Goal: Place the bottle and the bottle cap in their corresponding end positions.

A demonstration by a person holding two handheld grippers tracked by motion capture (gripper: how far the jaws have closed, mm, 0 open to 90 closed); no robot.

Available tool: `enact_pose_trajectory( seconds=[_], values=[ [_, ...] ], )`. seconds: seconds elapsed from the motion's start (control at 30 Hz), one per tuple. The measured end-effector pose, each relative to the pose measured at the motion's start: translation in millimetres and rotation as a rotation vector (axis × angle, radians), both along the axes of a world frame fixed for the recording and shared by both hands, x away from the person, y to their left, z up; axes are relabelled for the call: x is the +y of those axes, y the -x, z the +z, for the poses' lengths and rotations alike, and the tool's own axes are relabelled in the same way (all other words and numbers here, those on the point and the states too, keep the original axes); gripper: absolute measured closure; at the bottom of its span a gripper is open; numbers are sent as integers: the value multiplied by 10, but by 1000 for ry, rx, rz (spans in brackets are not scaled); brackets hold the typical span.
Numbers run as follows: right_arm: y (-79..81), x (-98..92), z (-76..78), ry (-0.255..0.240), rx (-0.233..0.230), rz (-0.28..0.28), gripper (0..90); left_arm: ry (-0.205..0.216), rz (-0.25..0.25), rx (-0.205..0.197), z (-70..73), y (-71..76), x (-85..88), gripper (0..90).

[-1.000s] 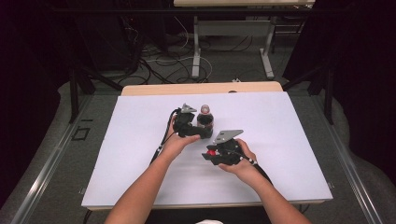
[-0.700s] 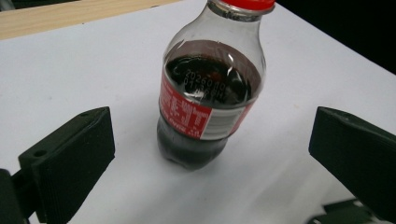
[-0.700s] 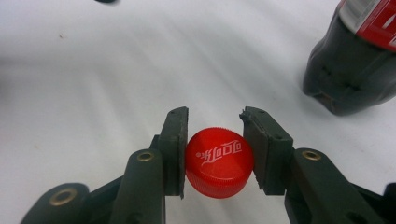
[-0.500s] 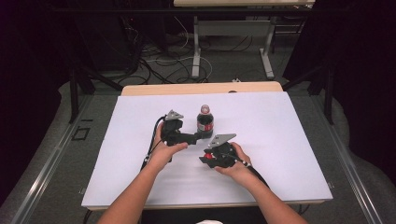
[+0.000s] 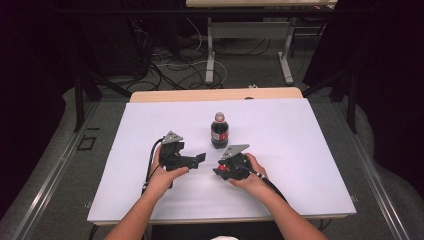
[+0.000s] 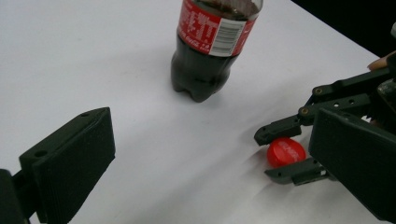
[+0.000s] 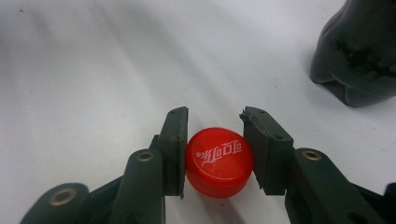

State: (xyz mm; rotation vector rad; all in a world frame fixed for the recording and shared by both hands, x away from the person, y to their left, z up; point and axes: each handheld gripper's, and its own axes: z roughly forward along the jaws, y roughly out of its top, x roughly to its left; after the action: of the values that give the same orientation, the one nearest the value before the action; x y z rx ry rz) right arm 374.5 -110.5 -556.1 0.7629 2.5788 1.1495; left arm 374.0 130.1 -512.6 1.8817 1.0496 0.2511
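My right gripper (image 7: 215, 156) clamps the red cap (image 7: 218, 162) by its ribbed rim: light, stiff, slippery. My left gripper (image 6: 201, 163) stands apart, empty. Bottle (image 5: 219, 131) at 11 o'clock of the cap

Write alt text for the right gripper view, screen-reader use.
Two black jaws of the right tool are clamped on a red bottle cap with white lettering, low over a white table. The dark base of a cola bottle stands at the upper right, apart from the cap.
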Motion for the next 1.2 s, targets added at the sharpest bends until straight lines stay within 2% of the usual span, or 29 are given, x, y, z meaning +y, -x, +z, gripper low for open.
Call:
enact_pose_trajectory(
  seconds=[0.07,0.17,0.33,0.37,0.43,0.5,0.53,0.57,0.63,0.7,0.73,0.83,0.87,0.97,1.07,1.13,1.17,1.2],
  values=[
    [-4,5,-10,-11,0,0,610,-8,1,2,-28,11,38,6],
    [-5,14,-23,-2,-3,-1,610,0,16,16,-70,25,71,6],
    [-5,19,-43,24,7,3,609,11,19,8,-65,31,90,6],
    [-20,13,-49,31,-10,12,609,11,18,7,-61,33,90,6],
    [-23,12,-52,32,-10,13,608,10,15,4,-59,37,86,6],
    [-18,13,-52,28,3,5,608,12,16,2,-62,39,78,6],
    [-19,18,-59,20,-6,-6,607,13,18,7,-65,40,75,6],
    [-14,17,-50,23,14,-5,607,10,15,13,-65,41,76,6],
    [-28,13,-55,17,17,5,606,9,15,13,-70,41,74,6],
    [-44,14,-66,3,2,-4,605,7,13,12,-74,40,79,6],
    [-39,11,-66,7,12,-13,605,5,15,15,-76,41,82,6],
    [-46,12,-64,6,26,-6,602,7,16,12,-87,39,91,6],
    [-55,16,-67,3,15,6,598,7,17,17,-85,40,95,6],
    [-43,19,-67,-6,32,-8,568,7,21,18,-88,40,106,6],
    [-47,24,-63,-21,24,0,545,11,24,21,-96,39,106,6],
    [-31,26,-49,-31,32,-12,530,4,17,27,-93,37,112,6],
    [-33,28,-53,-43,20,-18,521,2,16,29,-93,36,113,6],
    [-42,19,-39,-40,25,-9,511,4,21,21,-101,34,111,6]
  ],
)
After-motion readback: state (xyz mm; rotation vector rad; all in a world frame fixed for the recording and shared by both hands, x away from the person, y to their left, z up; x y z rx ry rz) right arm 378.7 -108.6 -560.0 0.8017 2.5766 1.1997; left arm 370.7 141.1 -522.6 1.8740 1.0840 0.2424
